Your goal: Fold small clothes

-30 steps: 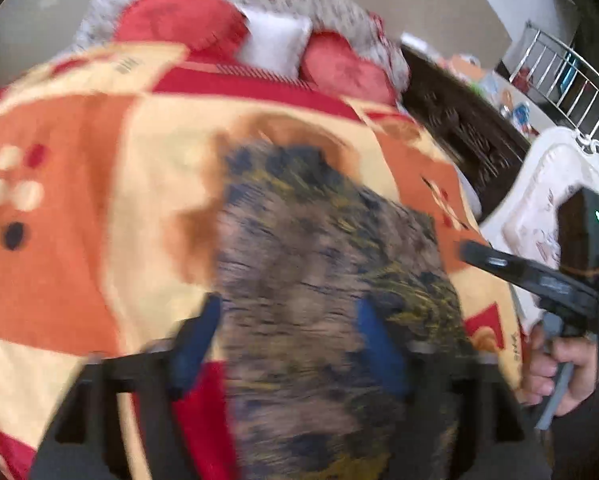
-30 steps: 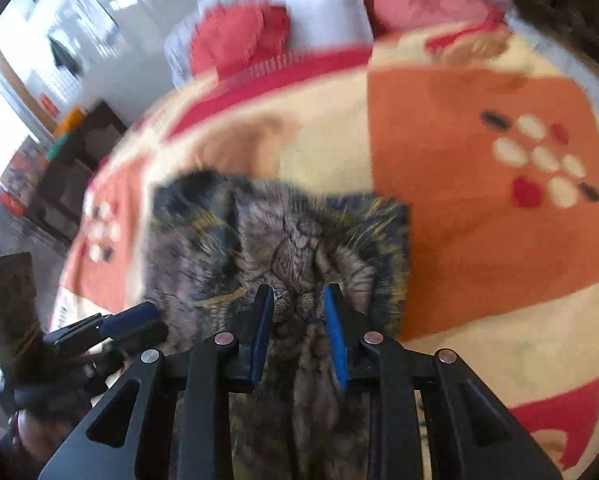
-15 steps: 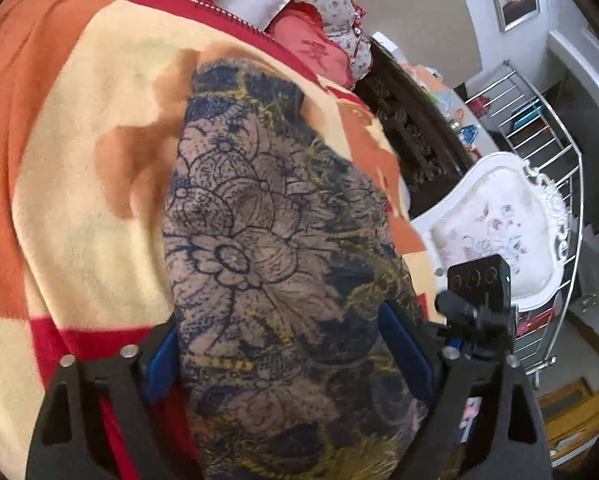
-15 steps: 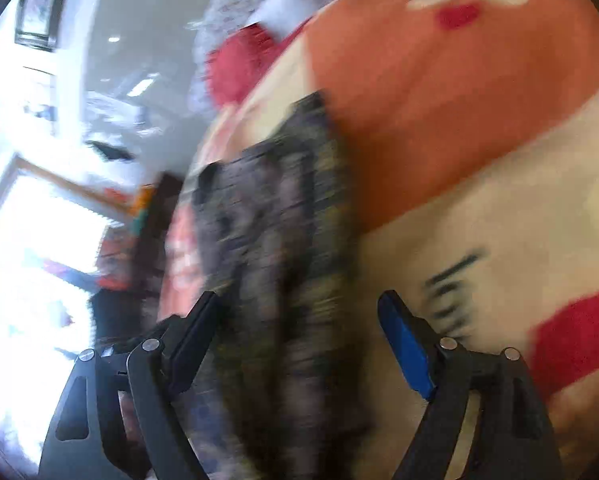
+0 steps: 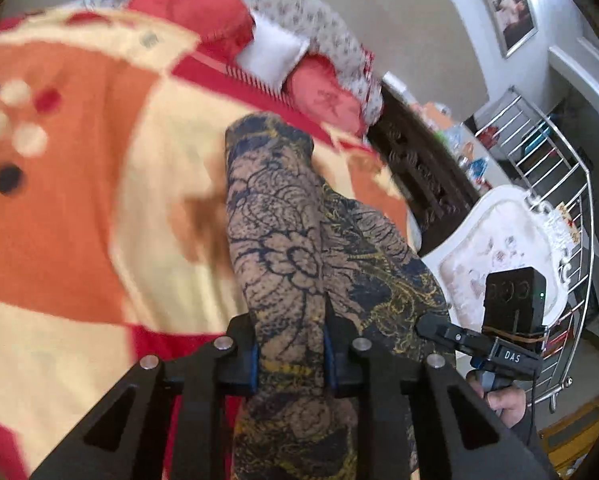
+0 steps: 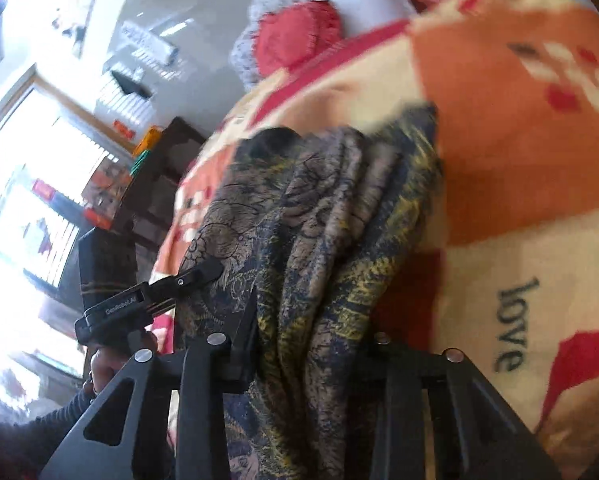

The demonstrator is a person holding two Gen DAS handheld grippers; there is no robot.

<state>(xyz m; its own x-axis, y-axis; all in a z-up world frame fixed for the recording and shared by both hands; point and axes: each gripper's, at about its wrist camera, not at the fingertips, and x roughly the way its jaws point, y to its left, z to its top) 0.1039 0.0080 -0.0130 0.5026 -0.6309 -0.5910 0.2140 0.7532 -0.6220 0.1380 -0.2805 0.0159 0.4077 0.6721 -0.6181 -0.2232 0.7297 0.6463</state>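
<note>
Across the near edge of the orange bedspread [image 5: 79, 208], left gripper [image 5: 289, 354] then right gripper [image 6: 311, 344] have just been closing and now clench the bunched patterned garment [image 5: 283, 216], so folding can start.

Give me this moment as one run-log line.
step: gather garment for fold | left gripper: just closed on patterned garment | right gripper: just closed on same garment | surface: blanket

garment [image 5: 283, 248] tan w/ navy floral linework & yellow accents. blanket [image 5: 79, 208] orange/cream/red blocks w/ white, red & dark dots. pillows [image 5: 195, 12] red.
</note>
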